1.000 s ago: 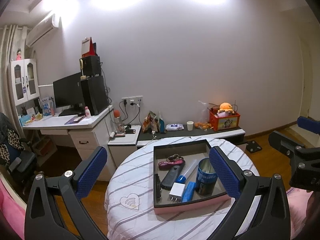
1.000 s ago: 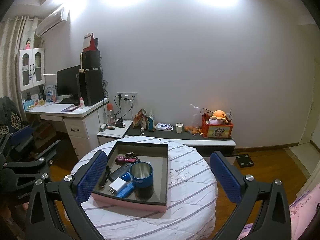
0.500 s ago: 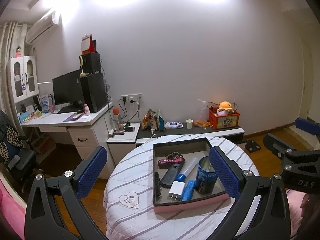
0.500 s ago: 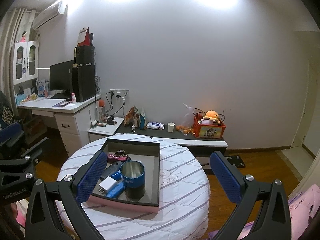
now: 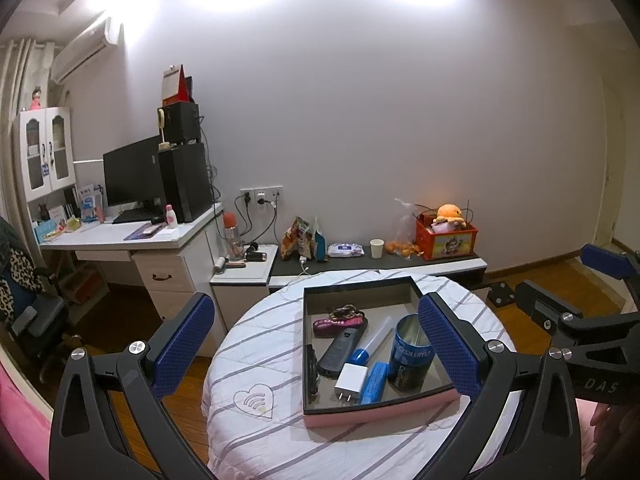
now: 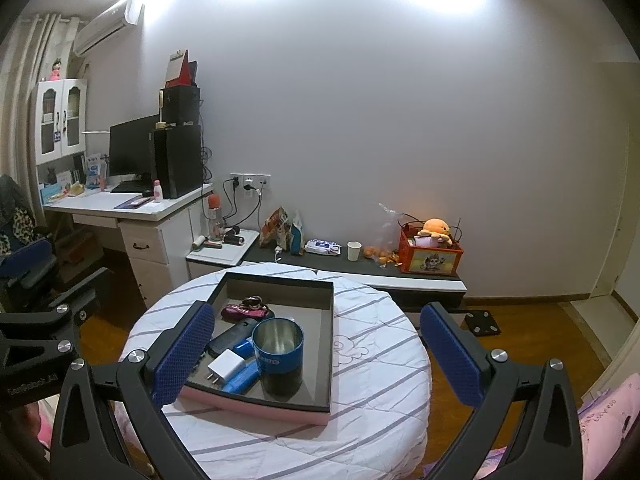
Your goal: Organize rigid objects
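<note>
Left gripper (image 5: 316,344) and right gripper (image 6: 316,344) both spread wide, holding nothing, above round table (image 6: 372,376). Farther: pink tray (image 6: 256,404) on table, containing blue cup (image 6: 278,350), white charger (image 6: 224,366), black remote (image 5: 340,352), keys (image 5: 344,314). Beyond: low shelf (image 6: 360,270) along wall.

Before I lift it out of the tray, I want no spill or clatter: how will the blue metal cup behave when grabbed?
The blue metal cup looks rigid, thin-walled and empty, so probably light. Its smooth, shiny wall may slip between the pads. It stands upright and taller than wide, close beside the white charger, so a sideways nudge could tip it onto that.
</note>
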